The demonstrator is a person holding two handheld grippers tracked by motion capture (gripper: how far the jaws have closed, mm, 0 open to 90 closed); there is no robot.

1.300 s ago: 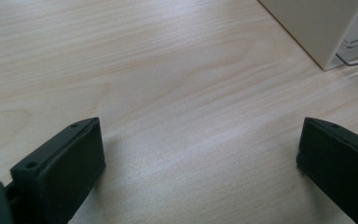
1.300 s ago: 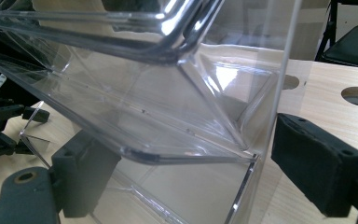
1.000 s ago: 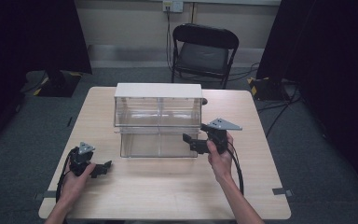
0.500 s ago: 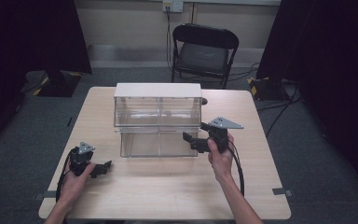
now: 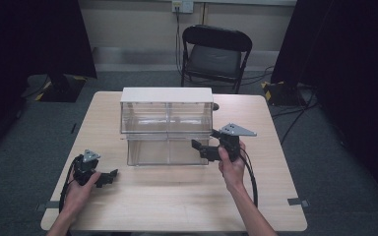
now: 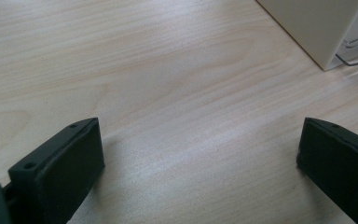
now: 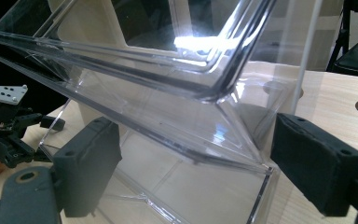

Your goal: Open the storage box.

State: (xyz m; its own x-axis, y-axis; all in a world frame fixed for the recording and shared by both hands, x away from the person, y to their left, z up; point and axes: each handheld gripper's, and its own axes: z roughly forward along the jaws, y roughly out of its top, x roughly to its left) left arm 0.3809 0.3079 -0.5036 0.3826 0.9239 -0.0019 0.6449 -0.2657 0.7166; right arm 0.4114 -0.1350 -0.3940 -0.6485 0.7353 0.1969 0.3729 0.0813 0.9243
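Dark curtains ring a pale wooden bench [image 5: 177, 196] where a clear plastic drawer unit [image 5: 166, 125] stands mid-bench. Its lower drawer [image 7: 177, 186] looks light, rigid, slick; best gripped at the front corner. Right tool [image 7: 196, 172] gapes around that corner; left tool [image 6: 196, 163] rests wide, empty.
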